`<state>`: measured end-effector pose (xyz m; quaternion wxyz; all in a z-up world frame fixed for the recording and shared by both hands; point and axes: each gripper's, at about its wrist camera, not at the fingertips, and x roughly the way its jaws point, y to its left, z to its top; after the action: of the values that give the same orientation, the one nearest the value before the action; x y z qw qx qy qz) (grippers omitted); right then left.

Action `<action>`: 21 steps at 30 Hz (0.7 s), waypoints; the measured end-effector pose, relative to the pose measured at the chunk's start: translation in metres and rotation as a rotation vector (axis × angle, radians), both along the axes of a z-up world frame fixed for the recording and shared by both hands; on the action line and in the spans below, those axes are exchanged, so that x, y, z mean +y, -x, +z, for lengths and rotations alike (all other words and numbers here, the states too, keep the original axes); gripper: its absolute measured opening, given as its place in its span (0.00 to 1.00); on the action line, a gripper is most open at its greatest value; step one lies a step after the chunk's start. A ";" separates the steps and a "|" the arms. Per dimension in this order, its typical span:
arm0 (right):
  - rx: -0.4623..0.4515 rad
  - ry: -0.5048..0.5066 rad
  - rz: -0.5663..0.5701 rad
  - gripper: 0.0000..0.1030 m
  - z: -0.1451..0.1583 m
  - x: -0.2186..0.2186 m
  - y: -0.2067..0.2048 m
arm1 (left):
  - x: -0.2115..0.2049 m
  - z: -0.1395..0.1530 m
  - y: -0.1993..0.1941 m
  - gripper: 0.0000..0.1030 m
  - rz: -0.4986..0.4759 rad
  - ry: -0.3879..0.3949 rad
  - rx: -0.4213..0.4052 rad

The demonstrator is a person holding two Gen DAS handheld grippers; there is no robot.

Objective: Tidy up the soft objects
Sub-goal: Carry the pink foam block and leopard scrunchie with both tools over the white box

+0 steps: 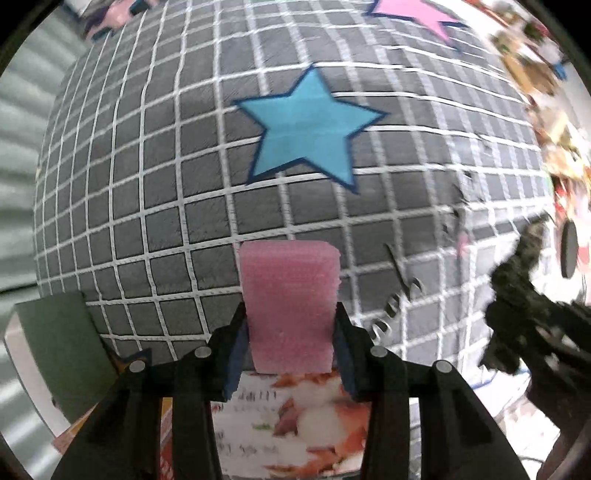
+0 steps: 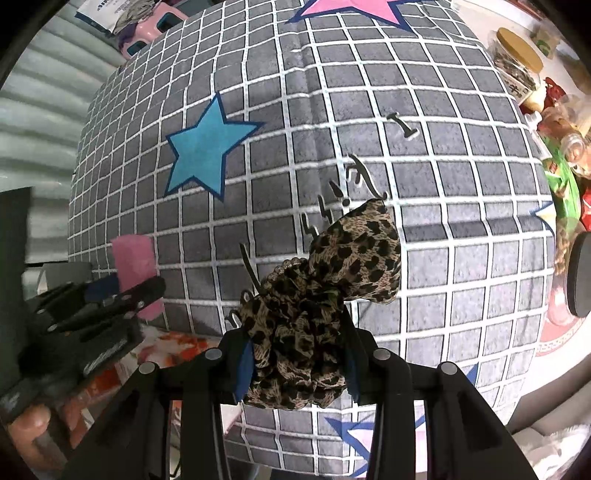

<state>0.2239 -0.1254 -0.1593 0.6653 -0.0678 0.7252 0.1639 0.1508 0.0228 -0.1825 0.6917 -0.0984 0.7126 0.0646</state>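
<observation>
My left gripper (image 1: 291,345) is shut on a pink foam block (image 1: 290,302) and holds it upright over the near edge of a grey checked cloth (image 1: 166,177) with stars. The block also shows in the right wrist view (image 2: 135,271), at the left, held in the left gripper (image 2: 122,291). My right gripper (image 2: 299,354) is shut on a leopard-print fabric scrunchie (image 2: 332,280), bunched between the pads and sticking up above them, over the same cloth (image 2: 461,258). The right gripper with the scrunchie shows dark at the right edge of the left wrist view (image 1: 517,295).
A blue star (image 1: 306,129) and a pink star (image 1: 413,14) are printed on the cloth. A printed food packet (image 1: 295,417) lies under my left gripper. A dark green box (image 1: 62,354) stands at the left. Jars and packets (image 2: 524,62) crowd the right side. A ribbed grey wall (image 2: 40,122) is at the left.
</observation>
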 end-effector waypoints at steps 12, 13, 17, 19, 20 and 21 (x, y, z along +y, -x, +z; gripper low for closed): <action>-0.010 0.004 -0.020 0.40 0.016 0.004 0.026 | -0.016 0.057 0.065 0.45 -0.094 0.025 -0.083; -0.012 0.002 -0.018 0.40 0.018 0.008 0.030 | -0.016 0.061 0.073 0.45 -0.094 0.025 -0.089; -0.009 -0.012 0.001 0.40 0.027 0.024 0.041 | 0.002 0.078 0.083 0.45 -0.103 0.010 -0.129; -0.020 -0.017 0.017 0.40 0.033 0.034 0.046 | 0.009 0.088 0.088 0.45 -0.101 0.006 -0.149; -0.027 -0.020 0.026 0.40 0.037 0.039 0.048 | 0.014 0.093 0.091 0.45 -0.096 0.004 -0.160; -0.038 -0.024 0.038 0.40 0.042 0.046 0.049 | 0.018 0.098 0.093 0.45 -0.091 0.002 -0.168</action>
<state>0.1745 -0.0791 -0.1172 0.6766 -0.0767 0.7090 0.1837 0.0574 0.0412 -0.0848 0.7512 -0.0717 0.6557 0.0239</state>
